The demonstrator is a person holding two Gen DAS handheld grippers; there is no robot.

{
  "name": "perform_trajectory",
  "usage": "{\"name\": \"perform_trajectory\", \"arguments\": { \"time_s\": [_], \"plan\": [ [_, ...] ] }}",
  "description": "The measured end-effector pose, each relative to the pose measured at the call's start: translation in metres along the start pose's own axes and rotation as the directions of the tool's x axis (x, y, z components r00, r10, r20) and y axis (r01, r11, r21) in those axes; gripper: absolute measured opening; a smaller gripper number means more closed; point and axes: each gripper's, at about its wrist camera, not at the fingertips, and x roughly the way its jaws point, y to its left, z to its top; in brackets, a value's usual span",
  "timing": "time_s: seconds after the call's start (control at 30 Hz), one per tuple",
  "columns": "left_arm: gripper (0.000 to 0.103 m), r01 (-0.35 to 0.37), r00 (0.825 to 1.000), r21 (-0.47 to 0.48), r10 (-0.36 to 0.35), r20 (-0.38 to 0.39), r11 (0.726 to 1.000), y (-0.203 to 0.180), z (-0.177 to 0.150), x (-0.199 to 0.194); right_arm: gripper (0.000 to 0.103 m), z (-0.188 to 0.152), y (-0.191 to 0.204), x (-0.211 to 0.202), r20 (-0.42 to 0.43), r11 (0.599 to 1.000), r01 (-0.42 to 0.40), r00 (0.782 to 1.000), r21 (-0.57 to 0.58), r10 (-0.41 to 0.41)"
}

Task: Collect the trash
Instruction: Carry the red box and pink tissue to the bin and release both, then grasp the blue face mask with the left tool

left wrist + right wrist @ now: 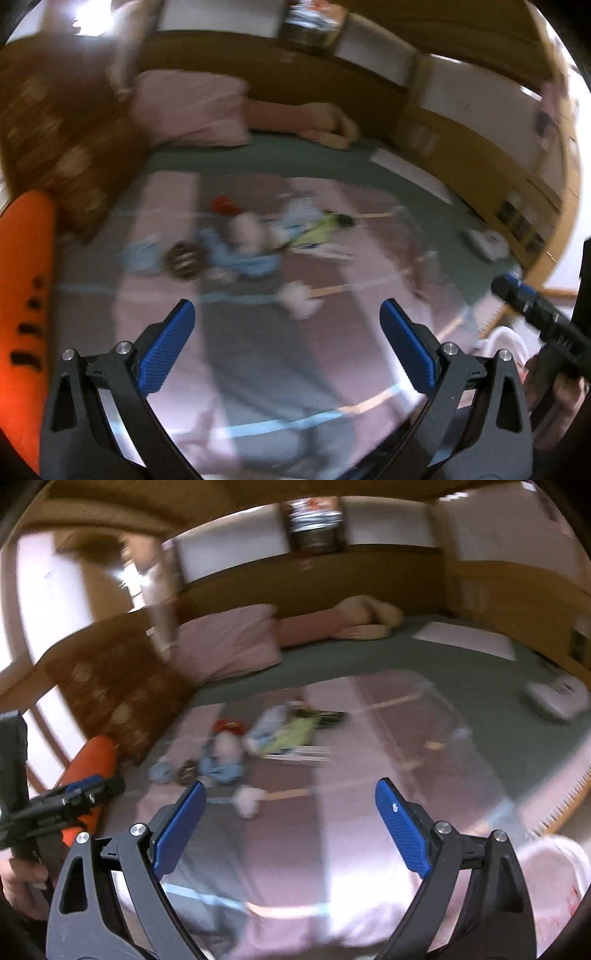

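Note:
A pile of trash lies on the pink striped bedcover (258, 369): a red scrap (222, 204), a white tissue wad (245, 229), blue wrappers (236, 258), a brown crumpled piece (181, 259), a yellow-green packet (321, 230) and another white wad (300, 300). The pile also shows in the right wrist view (266, 734), with the near white wad (249, 799). My left gripper (287, 325) is open and empty, short of the pile. My right gripper (290, 805) is open and empty, near the white wad. Both views are blurred.
A pink pillow (192, 107) and a brown patterned pillow (62, 147) lie at the bed's head. An orange bolster (26, 295) is at the left. A white bin (554, 871) stands at lower right. A white device (557, 698) lies on the green sheet. Wooden walls surround the bed.

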Motion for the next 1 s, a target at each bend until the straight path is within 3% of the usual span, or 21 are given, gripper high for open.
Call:
{"name": "perform_trajectory", "arguments": {
  "time_s": [0.13,0.23,0.3,0.33,0.37,0.43,0.63,1.0],
  "plan": [
    [0.099,-0.098,0.995,-0.068,0.095,-0.040,0.993,0.040,-0.007,0.005,0.091,0.017,0.038,0.035,-0.021,0.997,-0.053,0.998,-0.053,0.052],
    [0.099,-0.136,0.991,-0.088,0.134,-0.030,0.987,0.056,-0.006,0.000,0.094,-0.004,0.044,0.057,-0.026,0.998,-0.030,0.999,-0.052,0.029],
    [0.099,-0.151,0.988,-0.070,0.148,-0.039,0.986,0.053,-0.007,0.003,0.094,-0.019,0.038,0.074,-0.108,0.999,0.005,0.994,-0.040,-0.009],
    [0.099,-0.151,0.988,-0.058,0.148,-0.048,0.987,0.048,-0.006,0.007,0.094,-0.019,0.036,0.079,-0.151,1.000,-0.022,0.988,-0.010,0.020],
    [0.099,-0.147,0.988,-0.040,0.145,-0.053,0.988,0.044,-0.006,0.010,0.094,-0.018,0.035,0.075,-0.132,0.999,-0.046,0.990,0.005,0.046],
    [0.099,-0.147,0.988,-0.008,0.147,-0.049,0.989,0.036,-0.007,0.012,0.094,-0.017,0.037,0.069,-0.097,0.999,-0.028,0.995,-0.030,0.025],
    [0.099,-0.141,0.988,0.021,0.142,-0.055,0.990,0.027,-0.008,0.017,0.094,-0.022,0.034,0.072,-0.124,0.999,-0.018,0.992,-0.037,0.013],
    [0.099,-0.154,0.986,-0.049,0.151,-0.064,0.987,0.048,-0.009,0.014,0.094,-0.026,0.040,0.080,-0.132,0.999,-0.020,0.991,-0.051,0.013]
  ]
}}
